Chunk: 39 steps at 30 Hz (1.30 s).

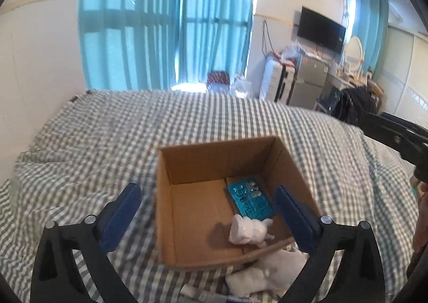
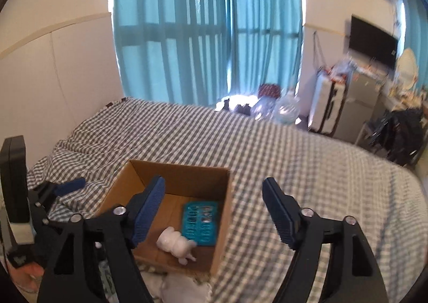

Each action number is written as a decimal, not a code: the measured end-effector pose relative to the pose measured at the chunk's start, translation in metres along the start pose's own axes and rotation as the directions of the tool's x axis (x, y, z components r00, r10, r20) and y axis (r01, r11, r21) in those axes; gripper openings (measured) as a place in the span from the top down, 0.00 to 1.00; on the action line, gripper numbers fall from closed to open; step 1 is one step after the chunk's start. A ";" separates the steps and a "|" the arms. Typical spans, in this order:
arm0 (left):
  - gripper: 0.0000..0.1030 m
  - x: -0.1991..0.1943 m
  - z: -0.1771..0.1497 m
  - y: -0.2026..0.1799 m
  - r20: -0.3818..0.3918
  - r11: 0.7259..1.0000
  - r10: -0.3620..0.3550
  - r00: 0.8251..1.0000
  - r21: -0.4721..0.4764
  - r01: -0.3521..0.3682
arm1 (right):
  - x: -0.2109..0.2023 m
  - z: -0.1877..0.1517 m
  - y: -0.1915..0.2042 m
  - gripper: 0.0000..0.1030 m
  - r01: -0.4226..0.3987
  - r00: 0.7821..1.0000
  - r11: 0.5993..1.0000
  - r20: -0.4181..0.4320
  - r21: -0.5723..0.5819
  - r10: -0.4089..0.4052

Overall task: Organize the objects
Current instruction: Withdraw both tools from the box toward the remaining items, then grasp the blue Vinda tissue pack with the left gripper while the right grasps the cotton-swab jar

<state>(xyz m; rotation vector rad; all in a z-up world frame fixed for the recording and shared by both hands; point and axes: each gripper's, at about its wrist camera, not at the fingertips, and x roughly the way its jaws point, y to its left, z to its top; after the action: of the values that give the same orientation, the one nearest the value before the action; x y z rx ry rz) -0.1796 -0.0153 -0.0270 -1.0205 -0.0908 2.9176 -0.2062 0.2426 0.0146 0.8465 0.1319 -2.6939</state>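
Observation:
An open cardboard box (image 1: 214, 163) sits on a grey-and-white checked bed. On its floor lie a teal blister pack (image 1: 250, 201) and a white figurine (image 1: 247, 230) on its side. My left gripper (image 1: 211, 212) hangs open above the box's near side, with nothing between its blue pads. In the right wrist view the same box (image 2: 187, 182) holds the teal pack (image 2: 200, 222) and the figurine (image 2: 175, 244). My right gripper (image 2: 214, 206) is open over the box's right wall and holds nothing. A crumpled white cloth (image 1: 267, 273) lies against the box's near wall.
The checked bedcover (image 1: 120, 137) spreads wide around the box. Teal curtains (image 1: 165, 22) hang behind the bed. A white suitcase (image 1: 272, 80), a grey fridge (image 1: 310, 80), a wall television (image 1: 321, 28) and a dark bag on a chair (image 1: 353, 105) stand at the right.

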 end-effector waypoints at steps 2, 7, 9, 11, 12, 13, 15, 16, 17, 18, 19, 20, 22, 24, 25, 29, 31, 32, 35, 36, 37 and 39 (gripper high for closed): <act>0.00 -0.024 -0.001 0.001 0.030 1.000 0.015 0.999 0.000 -0.016 | -0.029 0.002 0.002 0.20 0.019 1.000 1.000 0.024 -0.008 -0.019; 0.00 -0.080 -0.015 0.002 0.091 0.998 0.056 0.994 0.006 -0.057 | -0.090 -0.005 0.010 0.09 0.066 0.996 0.997 0.070 -0.028 -0.064; 0.00 -0.098 -0.023 0.005 0.102 0.998 0.067 0.993 0.009 -0.068 | -0.112 -0.014 0.014 0.05 0.094 0.992 0.995 0.083 -0.039 -0.091; 0.00 -0.111 -0.034 0.006 0.116 0.997 0.076 0.990 0.006 -0.077 | -0.130 -0.023 0.019 0.03 0.115 0.989 0.992 0.094 -0.046 -0.111; 0.00 -0.119 -0.042 0.008 0.126 0.997 0.074 0.989 0.004 -0.075 | -0.139 -0.028 0.022 0.02 0.126 0.988 0.991 0.100 -0.045 -0.121; 0.00 -0.122 -0.046 0.010 0.130 0.997 0.072 0.989 -0.002 -0.073 | -0.146 -0.034 0.026 0.01 0.130 0.987 0.991 0.104 -0.043 -0.125; 0.00 -0.129 -0.061 0.014 0.128 0.998 0.069 0.989 -0.014 -0.068 | -0.154 -0.047 0.032 0.01 0.128 0.987 0.991 0.101 -0.036 -0.124; 0.00 -0.130 -0.071 0.016 0.121 0.997 0.070 0.990 -0.024 -0.067 | -0.157 -0.054 0.032 0.01 0.129 0.988 0.991 0.096 -0.033 -0.125; 0.00 -0.130 -0.078 0.017 0.114 0.997 0.070 0.991 -0.029 -0.067 | -0.158 -0.064 0.036 0.01 0.136 0.987 0.990 0.086 -0.029 -0.133; 0.00 -0.128 -0.090 0.018 0.110 0.997 0.074 0.991 -0.038 -0.070 | -0.157 -0.071 0.039 0.01 0.141 0.987 0.990 0.079 -0.028 -0.139; 0.00 -0.125 -0.099 0.018 0.104 0.997 0.078 0.992 -0.039 -0.074 | -0.156 -0.081 0.042 0.01 0.148 0.987 0.989 0.069 -0.027 -0.146; 0.00 -0.121 -0.109 0.018 0.094 0.996 0.081 0.992 -0.039 -0.078 | -0.154 -0.093 0.044 0.01 0.152 0.987 0.988 0.058 -0.026 -0.151; 0.00 -0.109 -0.128 0.018 0.072 0.994 0.099 0.993 -0.043 -0.096 | -0.146 -0.116 0.050 0.01 0.174 0.984 0.984 0.036 -0.022 -0.173; 0.00 -0.095 -0.148 0.020 0.044 0.992 0.120 0.992 -0.044 -0.118 | -0.130 -0.139 0.053 0.01 0.171 0.985 0.985 -0.008 -0.005 -0.171; 0.00 -0.088 -0.159 0.019 0.022 0.990 0.133 0.991 -0.042 -0.132 | -0.121 -0.148 0.055 0.01 0.162 0.986 0.987 -0.035 0.009 -0.162; 0.00 -0.070 -0.185 0.022 -0.004 0.989 0.147 0.989 -0.033 -0.147 | -0.082 -0.189 0.063 0.01 0.176 0.975 0.984 -0.140 0.009 -0.173; 0.00 -0.065 -0.190 0.023 -0.007 0.986 0.165 0.986 -0.022 -0.165 | -0.066 -0.204 0.071 0.01 0.172 0.969 0.985 -0.177 -0.007 -0.170; 0.00 -0.062 -0.192 0.023 -0.011 0.985 0.174 0.985 -0.014 -0.174 | -0.057 -0.211 0.075 0.01 0.161 0.965 0.987 -0.206 -0.009 -0.159; 0.00 -0.053 -0.198 0.026 -0.034 0.984 0.181 0.983 0.007 -0.181 | -0.036 -0.226 0.085 0.01 0.113 0.956 0.994 -0.271 0.000 -0.109; 0.00 -0.050 -0.200 0.028 -0.044 0.983 0.181 0.982 0.009 -0.181 | -0.029 -0.230 0.089 0.01 0.100 0.952 0.995 -0.289 -0.005 -0.097; 0.00 -0.047 -0.202 0.029 -0.052 0.983 0.183 0.982 0.010 -0.183 | -0.025 -0.233 0.094 0.01 0.096 0.949 0.995 -0.301 -0.013 -0.096; 0.00 -0.041 -0.205 0.036 -0.072 0.983 0.181 0.981 0.001 -0.181 | -0.013 -0.237 0.100 0.02 0.103 0.938 0.994 -0.329 -0.039 -0.111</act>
<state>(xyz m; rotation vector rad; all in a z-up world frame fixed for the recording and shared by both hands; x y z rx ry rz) -0.0206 -0.0460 -0.1638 -1.1936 -0.0026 3.0378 -0.0354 0.1936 -0.1720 1.3161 0.2887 -2.6179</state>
